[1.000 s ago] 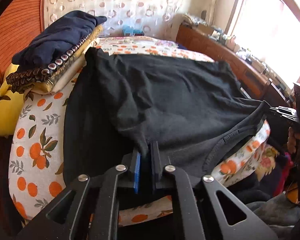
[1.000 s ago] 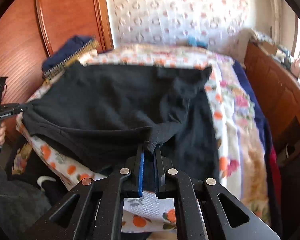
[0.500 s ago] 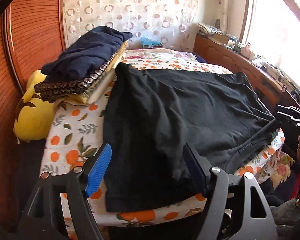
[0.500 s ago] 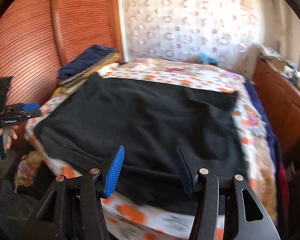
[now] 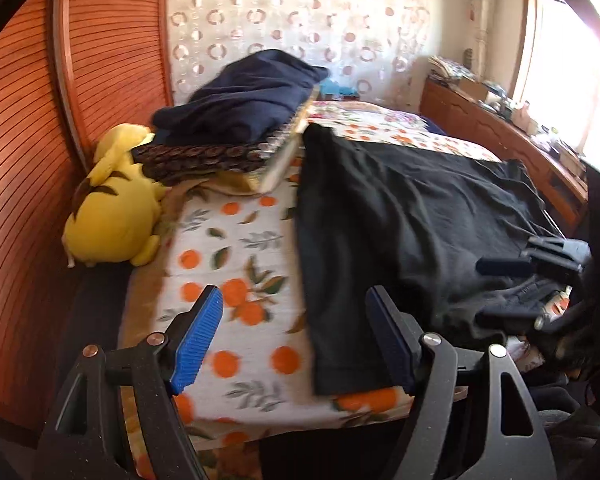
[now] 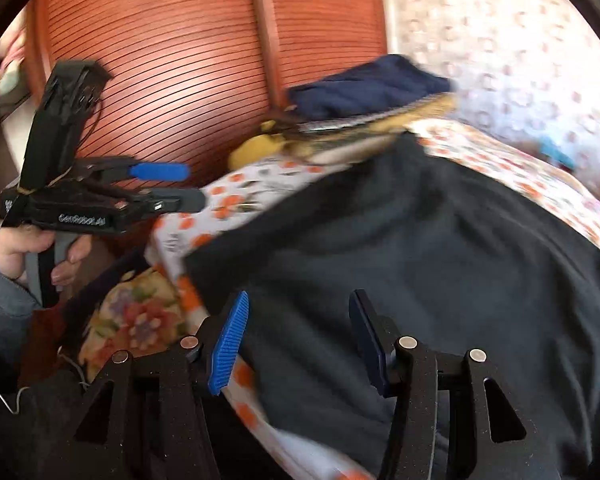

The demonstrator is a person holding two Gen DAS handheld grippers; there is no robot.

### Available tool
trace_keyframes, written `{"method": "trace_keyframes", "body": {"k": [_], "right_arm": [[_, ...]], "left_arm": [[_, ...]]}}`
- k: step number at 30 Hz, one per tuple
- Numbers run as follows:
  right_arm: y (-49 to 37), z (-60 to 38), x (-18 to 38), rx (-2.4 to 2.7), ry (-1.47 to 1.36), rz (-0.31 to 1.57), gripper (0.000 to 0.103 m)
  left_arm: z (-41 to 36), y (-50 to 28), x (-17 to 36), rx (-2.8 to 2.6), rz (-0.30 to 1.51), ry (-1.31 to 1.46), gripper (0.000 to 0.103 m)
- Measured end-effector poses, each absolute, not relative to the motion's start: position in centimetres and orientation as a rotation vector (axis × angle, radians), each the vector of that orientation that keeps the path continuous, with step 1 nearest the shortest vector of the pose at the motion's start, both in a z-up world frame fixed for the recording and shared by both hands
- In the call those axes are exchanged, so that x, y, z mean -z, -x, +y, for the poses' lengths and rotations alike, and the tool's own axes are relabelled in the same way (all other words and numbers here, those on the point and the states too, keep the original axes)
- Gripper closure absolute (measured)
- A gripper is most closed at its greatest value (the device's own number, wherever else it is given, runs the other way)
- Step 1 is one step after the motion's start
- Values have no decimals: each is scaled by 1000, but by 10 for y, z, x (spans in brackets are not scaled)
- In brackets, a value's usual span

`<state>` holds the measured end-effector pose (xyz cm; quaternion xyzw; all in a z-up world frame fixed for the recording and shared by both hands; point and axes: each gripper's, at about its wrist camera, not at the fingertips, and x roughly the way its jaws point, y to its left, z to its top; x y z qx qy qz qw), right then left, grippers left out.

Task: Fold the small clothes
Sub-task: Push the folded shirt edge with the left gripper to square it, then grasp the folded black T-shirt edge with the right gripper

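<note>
A black garment (image 5: pixel 400 220) lies spread flat on the orange-print bed cover (image 5: pixel 228 264); its near left edge reaches the bed's front. In the left wrist view my left gripper (image 5: pixel 293 303) is open above that near edge, nothing between its blue pads. My right gripper (image 5: pixel 500 290) shows at the right edge, over the garment's crumpled near right part. In the blurred right wrist view the right gripper (image 6: pixel 299 303) is open just above the black garment (image 6: pixel 420 260) without gripping it. The left gripper (image 6: pixel 160 187), held by a hand, hovers open off the bed's corner.
A stack of folded clothes topped by a navy piece (image 5: pixel 240 108) sits at the back left of the bed. A yellow plush toy (image 5: pixel 112 216) lies beside it against the slatted wooden panel (image 5: pixel 28 120). A cluttered wooden dresser (image 5: pixel 500 132) runs along the right under the window.
Both grippers were shut on the black garment's near edge; both have let go and opened. The garment now lies flat. Both hands swung left, the right one much farther.
</note>
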<state>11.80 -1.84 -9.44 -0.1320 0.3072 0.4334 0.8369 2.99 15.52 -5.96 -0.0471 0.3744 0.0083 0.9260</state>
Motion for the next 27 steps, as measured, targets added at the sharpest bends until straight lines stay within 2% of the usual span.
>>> {"method": "trace_keyframes", "body": {"k": [14, 15, 17, 19, 20, 21, 27], "right_arm": [[-145, 81, 132, -1063, 416, 691, 50], [-144, 84, 135, -1062, 433, 695, 57], [-141, 88, 140, -1054, 468, 699, 61], [-139, 90, 141, -1036, 497, 667, 73], [-139, 89, 139, -1035, 493, 665, 96], [-140, 88, 139, -1040, 477, 665, 101], [-145, 50, 112, -1028, 331, 611, 101]], "left_arm": [[222, -7, 57, -143, 738, 164, 28], [224, -7, 57, -145, 737, 168, 28], [226, -10, 58, -142, 738, 174, 28], [226, -15, 58, -133, 740, 175, 28], [225, -19, 58, -131, 742, 172, 28], [223, -24, 57, -131, 743, 161, 28], [215, -50, 42, -103, 721, 134, 28]]}}
